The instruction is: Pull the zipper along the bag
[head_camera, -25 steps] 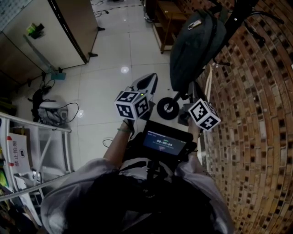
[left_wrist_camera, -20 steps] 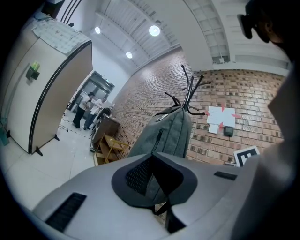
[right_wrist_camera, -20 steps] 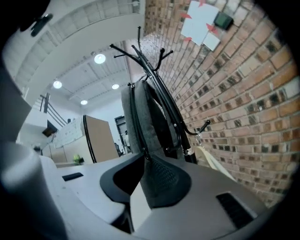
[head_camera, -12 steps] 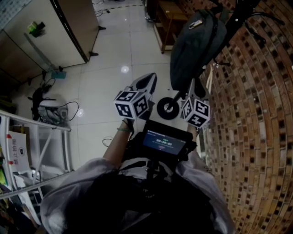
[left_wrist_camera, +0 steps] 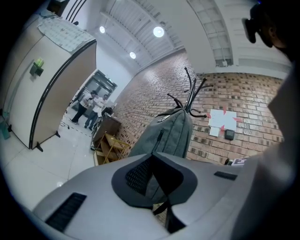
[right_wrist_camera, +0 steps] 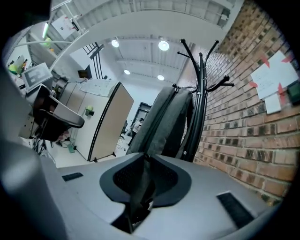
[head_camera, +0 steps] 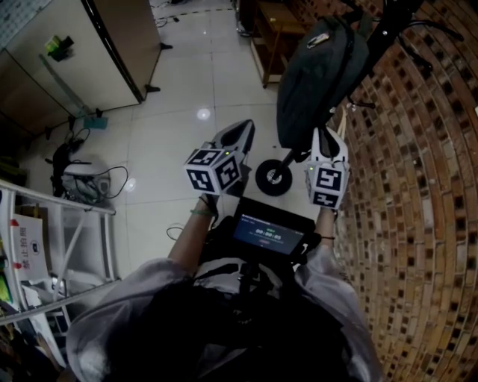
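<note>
A grey backpack [head_camera: 317, 74] hangs from a black coat stand [head_camera: 388, 22] against the brick wall. My right gripper [head_camera: 323, 134] is just under the bag's bottom end. In the right gripper view its jaws [right_wrist_camera: 145, 159] are shut on a dark strap [right_wrist_camera: 139, 192] that runs between the pads, with the backpack [right_wrist_camera: 161, 122] beyond. My left gripper [head_camera: 243, 128] floats left of the bag's lower end, apart from it. Seen in the left gripper view, its tips [left_wrist_camera: 152, 157] meet with nothing pinched, and the backpack [left_wrist_camera: 168, 133] and its front zipper lie ahead.
The brick wall [head_camera: 418, 186] runs along the right. A black wheel [head_camera: 272, 177] sits on the floor under the bag. A wooden rack [head_camera: 272, 30] stands behind it, a tall beige partition [head_camera: 97, 52] at the back left, and a metal shelf frame [head_camera: 52, 246] at the left.
The right gripper has rolled about its own axis, so its marker cube now shows a different face, and it has shifted slightly towards the bag. The left gripper has stayed put.
</note>
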Demonstrator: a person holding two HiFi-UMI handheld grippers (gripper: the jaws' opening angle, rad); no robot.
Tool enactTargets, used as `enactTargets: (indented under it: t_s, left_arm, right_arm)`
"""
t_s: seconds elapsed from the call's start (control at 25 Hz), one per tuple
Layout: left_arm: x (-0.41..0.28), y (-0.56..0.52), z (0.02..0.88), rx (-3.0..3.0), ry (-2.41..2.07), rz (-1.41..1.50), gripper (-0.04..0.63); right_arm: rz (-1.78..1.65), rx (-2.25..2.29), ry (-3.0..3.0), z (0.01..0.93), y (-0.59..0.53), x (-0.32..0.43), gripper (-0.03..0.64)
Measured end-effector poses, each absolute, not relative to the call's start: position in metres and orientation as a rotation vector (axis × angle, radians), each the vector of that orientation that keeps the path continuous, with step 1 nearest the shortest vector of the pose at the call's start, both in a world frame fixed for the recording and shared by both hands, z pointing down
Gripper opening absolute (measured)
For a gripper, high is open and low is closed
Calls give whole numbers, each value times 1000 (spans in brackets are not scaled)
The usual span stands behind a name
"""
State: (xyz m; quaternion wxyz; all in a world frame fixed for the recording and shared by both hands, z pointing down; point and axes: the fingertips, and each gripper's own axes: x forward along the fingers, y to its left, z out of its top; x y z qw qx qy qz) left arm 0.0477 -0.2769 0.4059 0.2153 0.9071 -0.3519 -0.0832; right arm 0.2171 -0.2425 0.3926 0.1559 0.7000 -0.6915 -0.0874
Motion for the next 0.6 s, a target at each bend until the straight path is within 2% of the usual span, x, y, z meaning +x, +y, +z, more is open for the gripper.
enactTargets:
  t_s: [0.16,0.44,0.6]
  left_arm:
    - [47,-276,407,2513,-974,-230,8]
    - [46,-277,409,2491,-976,-242,8]
    - [47,-277,410,2490,-981,-237,8]
  right_arm:
    - [-319,1810,-1980,401,-239,210,17]
    - [-501,1683,-1831,402,-248,207,15]
    - [-496,1672,-1833,401,-247,209,15]
